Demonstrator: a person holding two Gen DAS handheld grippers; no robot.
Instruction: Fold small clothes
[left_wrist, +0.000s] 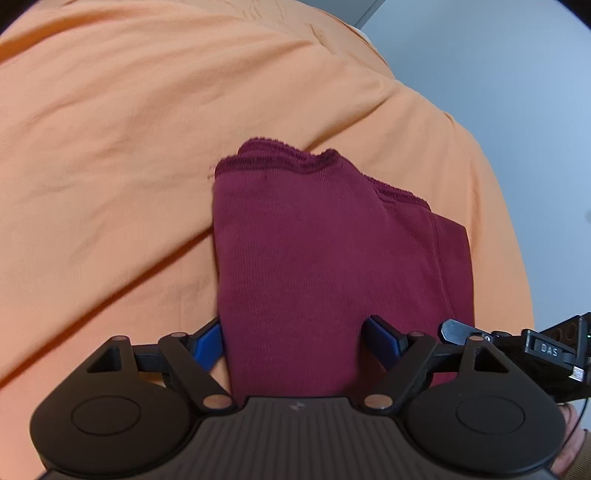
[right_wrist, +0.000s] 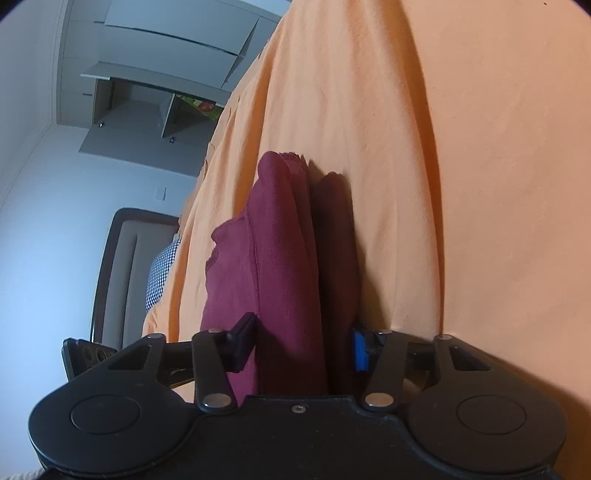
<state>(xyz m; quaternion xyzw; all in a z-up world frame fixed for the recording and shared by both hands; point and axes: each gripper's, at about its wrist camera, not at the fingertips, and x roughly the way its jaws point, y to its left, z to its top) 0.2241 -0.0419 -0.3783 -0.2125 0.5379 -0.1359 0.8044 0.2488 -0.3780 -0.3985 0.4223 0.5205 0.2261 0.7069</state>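
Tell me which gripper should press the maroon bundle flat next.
Probably right: the right gripper already brackets the folded maroon garment closely, while the left gripper stands wider around it.

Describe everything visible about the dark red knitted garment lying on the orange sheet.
The dark red knitted garment is a fine-ribbed, soft-looking fabric folded into several stacked layers, with a scalloped trim along its far edge and a stitched seam down one side. It lies on the wrinkled orange bedsheet. The left gripper straddles its near end, blue pads at either side; whether they press it is unclear. The right gripper has the bundled layers between its pads, the fabric filling the gap.
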